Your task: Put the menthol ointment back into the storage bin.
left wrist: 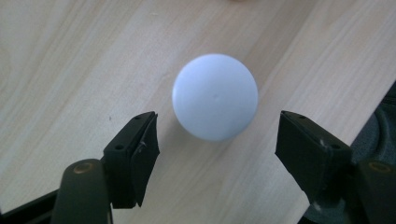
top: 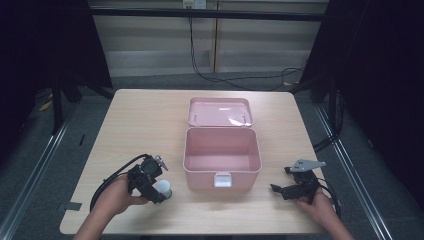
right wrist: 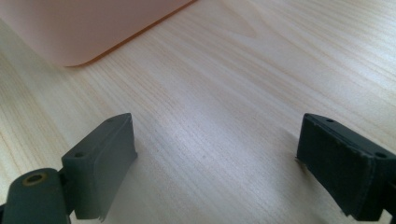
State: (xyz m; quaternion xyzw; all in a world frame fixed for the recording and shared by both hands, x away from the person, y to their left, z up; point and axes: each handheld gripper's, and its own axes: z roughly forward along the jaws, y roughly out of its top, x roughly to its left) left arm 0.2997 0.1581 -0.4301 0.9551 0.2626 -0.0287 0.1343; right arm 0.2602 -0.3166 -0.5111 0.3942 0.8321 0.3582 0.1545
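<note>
A white round object (left wrist: 215, 96), ball-like from this angle, lies on the wooden table (left wrist: 70, 56) between and slightly beyond the tips of my left gripper (left wrist: 217, 120). A gap shows on each side, so the pads do not touch it. In the high view the white object (top: 163, 188) sits at the left gripper (top: 158, 193), near the table's front left. An open pink box (top: 200, 179) stands at the middle, its lid (top: 220, 111) laid back. My right gripper (top: 280, 180) rests open at the front right, its jaws (right wrist: 217, 126) wide with bare wood between them.
The pink box corner (right wrist: 84, 28) lies ahead and left of the right gripper. A white latch (top: 222, 179) sits on the box front. The table's front edge (top: 200, 231) is close behind both hands. Cables (top: 210, 75) run over the floor beyond the table.
</note>
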